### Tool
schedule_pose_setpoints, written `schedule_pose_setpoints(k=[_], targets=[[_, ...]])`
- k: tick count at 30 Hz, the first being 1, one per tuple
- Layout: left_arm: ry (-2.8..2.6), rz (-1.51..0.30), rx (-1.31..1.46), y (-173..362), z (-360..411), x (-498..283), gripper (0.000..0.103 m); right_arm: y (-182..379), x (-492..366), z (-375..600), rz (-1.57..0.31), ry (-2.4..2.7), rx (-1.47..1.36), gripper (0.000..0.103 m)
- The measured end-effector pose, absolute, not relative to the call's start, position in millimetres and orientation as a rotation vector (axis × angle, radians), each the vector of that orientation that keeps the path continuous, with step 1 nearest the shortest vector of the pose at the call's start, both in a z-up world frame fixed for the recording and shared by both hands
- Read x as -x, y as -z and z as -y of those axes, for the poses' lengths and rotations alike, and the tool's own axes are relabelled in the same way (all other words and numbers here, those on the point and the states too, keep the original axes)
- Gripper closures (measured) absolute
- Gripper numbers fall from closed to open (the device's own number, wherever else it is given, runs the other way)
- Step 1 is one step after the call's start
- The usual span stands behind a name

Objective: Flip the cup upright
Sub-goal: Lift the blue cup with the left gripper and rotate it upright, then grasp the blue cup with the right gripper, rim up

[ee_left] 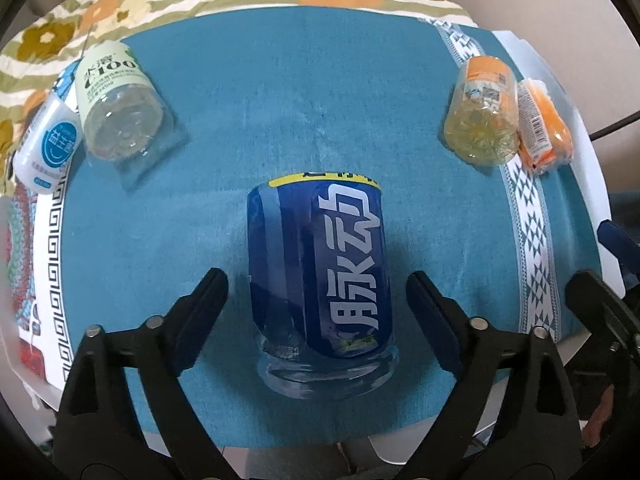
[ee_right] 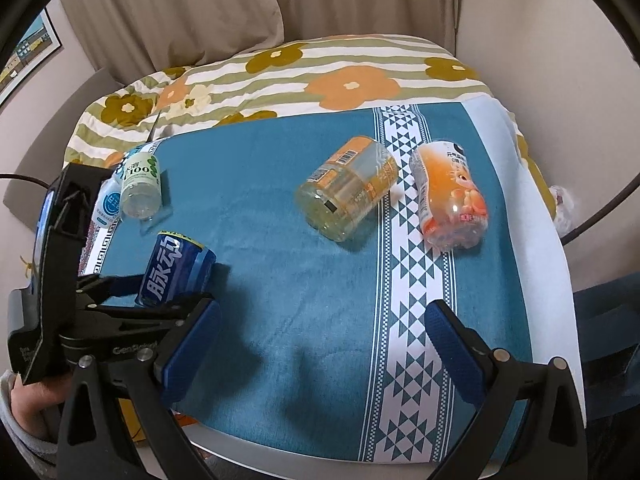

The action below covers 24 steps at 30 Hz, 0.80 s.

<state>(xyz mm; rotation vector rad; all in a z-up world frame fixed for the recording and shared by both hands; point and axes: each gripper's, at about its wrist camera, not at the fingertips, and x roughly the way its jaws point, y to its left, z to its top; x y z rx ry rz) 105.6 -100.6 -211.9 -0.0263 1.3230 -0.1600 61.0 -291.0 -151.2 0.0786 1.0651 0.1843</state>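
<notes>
The left gripper point(ee_left: 318, 284) stands wide open, its fingers either side of the blue-labelled cup point(ee_left: 320, 276), which lies on its side on the teal cloth point(ee_left: 240, 120), not gripped. Only the right view shows the right gripper point(ee_right: 324, 332), wide open over bare cloth and empty. Beyond lie a yellow cup point(ee_right: 348, 188) and an orange cup point(ee_right: 450, 196).

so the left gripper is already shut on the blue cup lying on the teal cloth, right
Not quite. The left gripper is open: in the left wrist view its fingers straddle the blue cup with gaps on both sides, touching nothing. The cup does lie on the teal cloth.
</notes>
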Motion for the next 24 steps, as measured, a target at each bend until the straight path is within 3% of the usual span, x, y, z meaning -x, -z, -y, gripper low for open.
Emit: schedule_pose_setpoints(k=[16, 24], targets=[[0.161, -1.264, 0.024, 166.0, 79.1, -91.6, 0.0, 123.7, -62.9, 290.5, -1.056, -0.156, -0.099, 0.002], [0.128, -1.205, 0.021, 130.8, 26.6, -77.4, 0.0, 108.1, -91.7, 268.7, -1.191, -0.258, -0.161, 0.001]])
